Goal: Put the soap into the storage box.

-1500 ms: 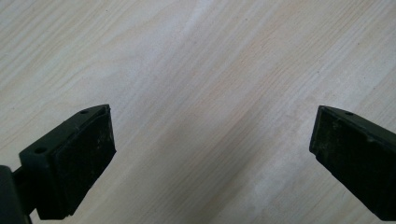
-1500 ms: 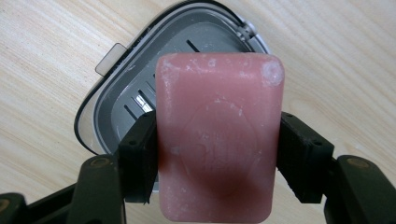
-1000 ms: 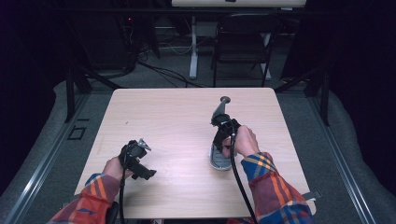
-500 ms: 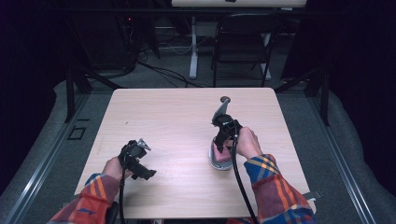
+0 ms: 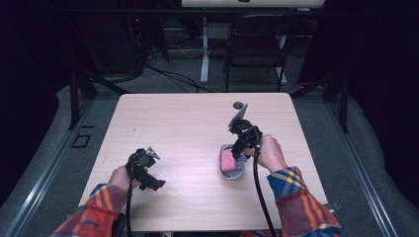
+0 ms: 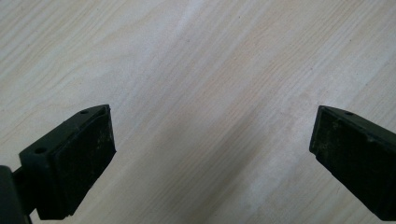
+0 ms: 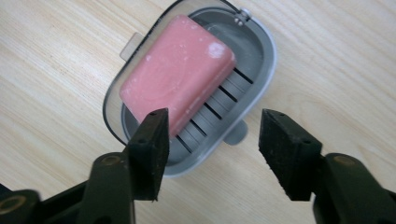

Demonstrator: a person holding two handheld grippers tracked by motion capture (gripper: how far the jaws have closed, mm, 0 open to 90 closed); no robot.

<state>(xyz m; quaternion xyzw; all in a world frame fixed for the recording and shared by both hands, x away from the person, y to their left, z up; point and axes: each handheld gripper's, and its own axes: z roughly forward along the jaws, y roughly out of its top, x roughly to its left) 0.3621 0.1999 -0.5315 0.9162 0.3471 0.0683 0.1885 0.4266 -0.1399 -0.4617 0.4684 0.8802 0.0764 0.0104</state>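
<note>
High view overhead; tong cameras close, facing table [image 5: 188, 123].

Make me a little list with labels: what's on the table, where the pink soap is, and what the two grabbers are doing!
table: light wood table
soap: pink soap lying tilted in the grey soap dish
right gripper: right gripper above the dish, jaws just opened, apart, nothing between them
left gripper: left gripper open wide over bare wood
extra: small dark round thing near the far edge

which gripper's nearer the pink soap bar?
Right. The right gripper hangs just above the soap bar in its grey dish, jaws apart, nothing between them. The left gripper sits far across the table, open.
</note>
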